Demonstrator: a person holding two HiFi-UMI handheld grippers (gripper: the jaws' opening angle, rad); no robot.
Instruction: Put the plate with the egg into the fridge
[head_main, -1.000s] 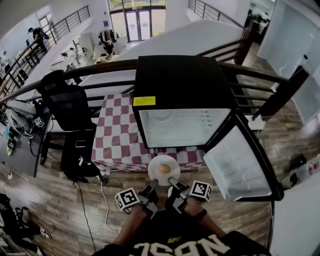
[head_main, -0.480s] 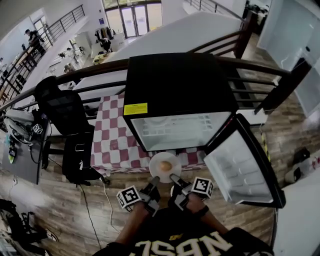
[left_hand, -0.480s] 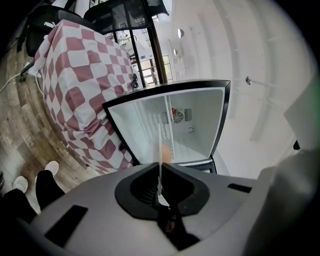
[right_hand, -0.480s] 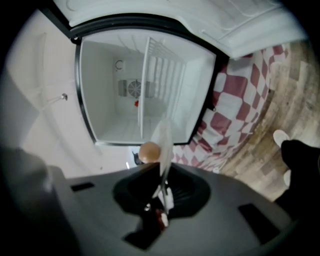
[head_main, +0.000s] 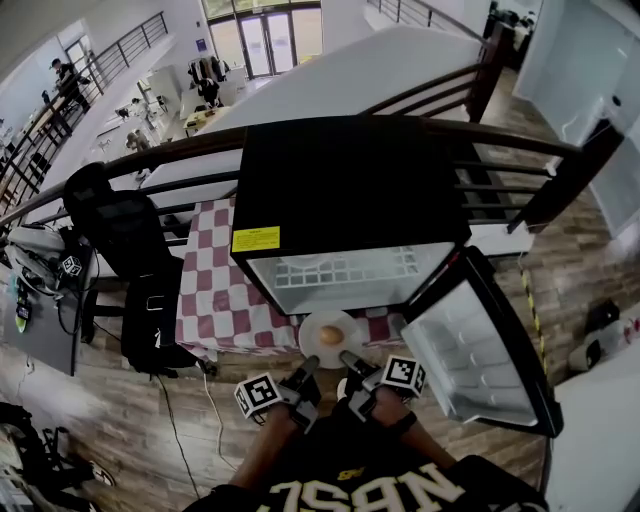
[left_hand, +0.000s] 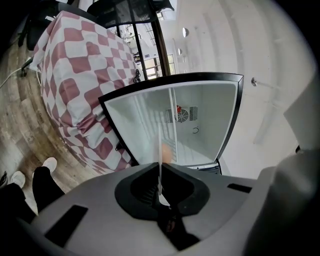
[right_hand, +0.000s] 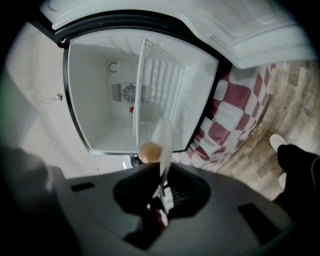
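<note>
White round plate (head_main: 347, 325) with its brown egg (head_main: 331, 335) was pinched by the jaws of your left gripper (head_main: 311, 361) and right gripper (head_main: 346, 358), just outside the open black fridge (head_main: 350, 190), not yet shelved.

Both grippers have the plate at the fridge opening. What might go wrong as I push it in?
1. The egg sits loose on the plate, which the left gripper and right gripper pinch only at its near rim; a tilt might roll it off.
2. The plate's far edge might catch the wire shelf of the fridge, jolting the egg.
</note>
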